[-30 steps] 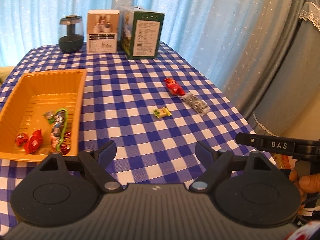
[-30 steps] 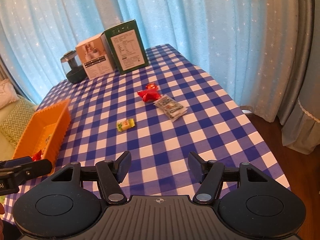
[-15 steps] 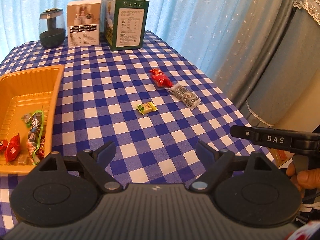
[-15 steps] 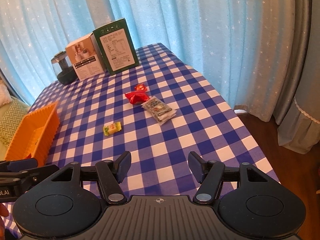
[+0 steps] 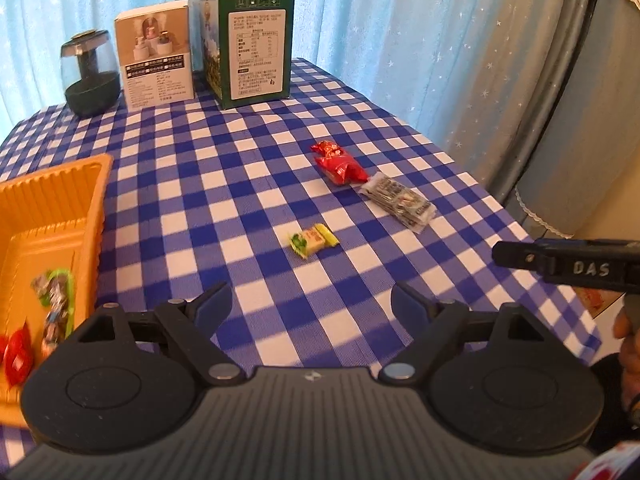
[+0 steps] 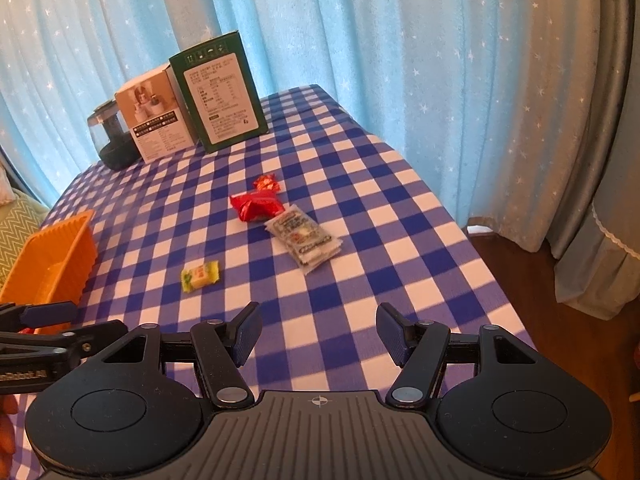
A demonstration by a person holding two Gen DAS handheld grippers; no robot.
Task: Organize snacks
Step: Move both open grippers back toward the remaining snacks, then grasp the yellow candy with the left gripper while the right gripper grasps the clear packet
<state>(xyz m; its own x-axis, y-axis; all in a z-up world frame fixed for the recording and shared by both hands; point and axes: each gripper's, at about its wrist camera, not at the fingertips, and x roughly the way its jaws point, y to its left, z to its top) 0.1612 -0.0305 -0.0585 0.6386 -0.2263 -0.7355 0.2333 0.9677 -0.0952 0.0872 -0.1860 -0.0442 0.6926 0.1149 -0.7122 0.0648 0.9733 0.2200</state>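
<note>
Left hand-held gripper (image 5: 310, 306): jaws apart, just narrowed slightly, nothing between, we judge readied for the yellow candy (image 5: 313, 240) mid-frame. Right hand-held gripper (image 6: 318, 332): apart, empty. Red packets (image 5: 338, 162) and grey sachet (image 5: 397, 201) upper right; orange tray (image 5: 92, 208) at left collects sorted snacks.

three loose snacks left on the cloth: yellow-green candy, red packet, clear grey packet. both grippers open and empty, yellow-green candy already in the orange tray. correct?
One error: the yellow-green candy is not in the orange tray; it lies on the checked cloth, as the left wrist view shows. The rest holds: the red packet and clear grey packet are loose on the cloth, and the left gripper and right gripper are open and empty.
</note>
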